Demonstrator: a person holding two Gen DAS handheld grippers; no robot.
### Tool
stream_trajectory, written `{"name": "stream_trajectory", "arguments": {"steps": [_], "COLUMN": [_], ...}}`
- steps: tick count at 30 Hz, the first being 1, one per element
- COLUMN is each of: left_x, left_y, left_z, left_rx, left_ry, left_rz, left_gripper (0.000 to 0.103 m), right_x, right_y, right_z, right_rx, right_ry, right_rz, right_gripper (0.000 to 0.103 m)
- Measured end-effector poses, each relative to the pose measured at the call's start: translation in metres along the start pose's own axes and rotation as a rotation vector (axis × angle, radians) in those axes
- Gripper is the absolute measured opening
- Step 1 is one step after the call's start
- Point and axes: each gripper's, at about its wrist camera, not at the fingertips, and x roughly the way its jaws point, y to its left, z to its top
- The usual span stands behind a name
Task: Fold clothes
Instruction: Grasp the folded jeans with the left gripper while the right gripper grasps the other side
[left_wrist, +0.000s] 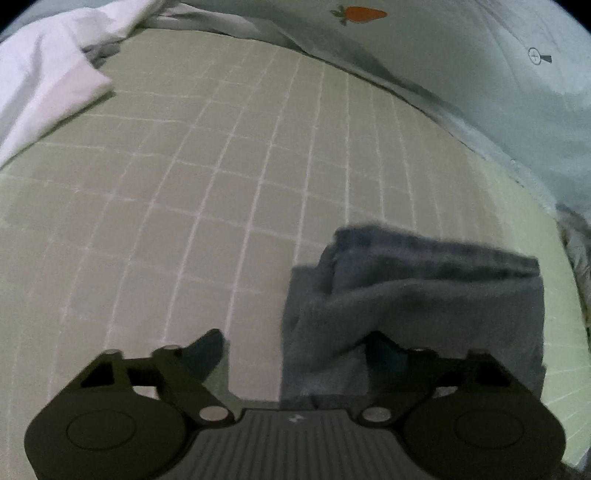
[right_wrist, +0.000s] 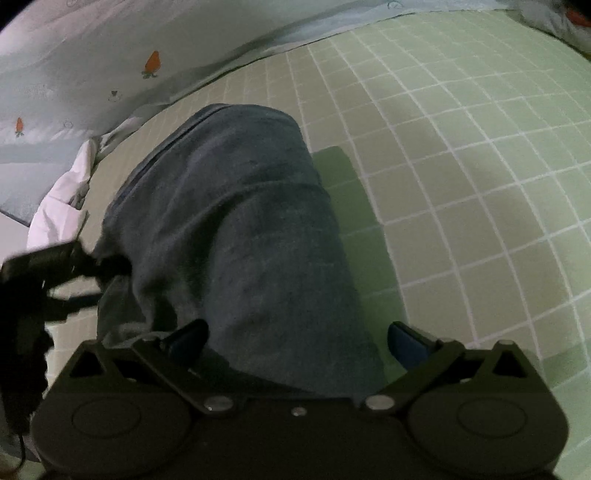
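Blue-grey garment (right_wrist: 236, 236) lies bunched on the green checked sheet (right_wrist: 461, 155). Right gripper (right_wrist: 295, 343) straddles its near end, jaws apart, not pinching. Left gripper (left_wrist: 295, 354) stands released at the garment's left edge, one finger over cloth. Judged step: taking hold for a fold. Next move needs both jaws closed on the edge.

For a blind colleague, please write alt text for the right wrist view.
A dark blue-grey garment lies bunched on a green checked sheet, between the spread fingers of the right hand-held gripper. The left hand-held gripper reaches its left edge.
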Motion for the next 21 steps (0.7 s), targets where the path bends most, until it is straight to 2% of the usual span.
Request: {"name": "stream_trajectory", "arguments": {"steps": [1,3,8,12,15,18,21], "left_x": [0.002,0.003,0.003,-0.011,-0.029,-0.044,-0.049], "left_y": [-0.002,-0.007,-0.004,0.001,0.003,0.011,0.013], "left_z": [0.003,0.008,0.014,0.008,-0.003,-0.019,-0.038], "left_rx": [0.011,0.032,0.023,-0.017,0.000,-0.015,-0.020], "left_ry": [0.002,0.007,-0.009,-0.010,-0.015,0.009,0.040], "left_rz": [-0.020,-0.057,-0.089,-0.087,-0.066,-0.088,-0.101], "left_gripper": [0.054,0.038,0.036,0.040,0.056,0.068,0.071], "right_x": [-0.002,-0.003,-0.006,-0.015,-0.017,-0.014,-0.011], "right_y": [0.004,0.012,0.015,0.017,0.018,0.019,0.018], "right_z": [-0.001,-0.003,-0.017,-0.024,-0.024,-0.022,-0.022], "right_rx": [-0.013,-0.037,-0.007,0.002,0.008,0.032,0.064], "right_ry": [-0.005,-0.013,-0.008,-0.033,-0.049,-0.053,-0.049], "right_rz": [-0.012,-0.040,-0.035,-0.064,-0.081,-0.083,-0.079], "right_gripper": [0.103,0.103,0.103,0.103,0.103,0.103,0.103]}}
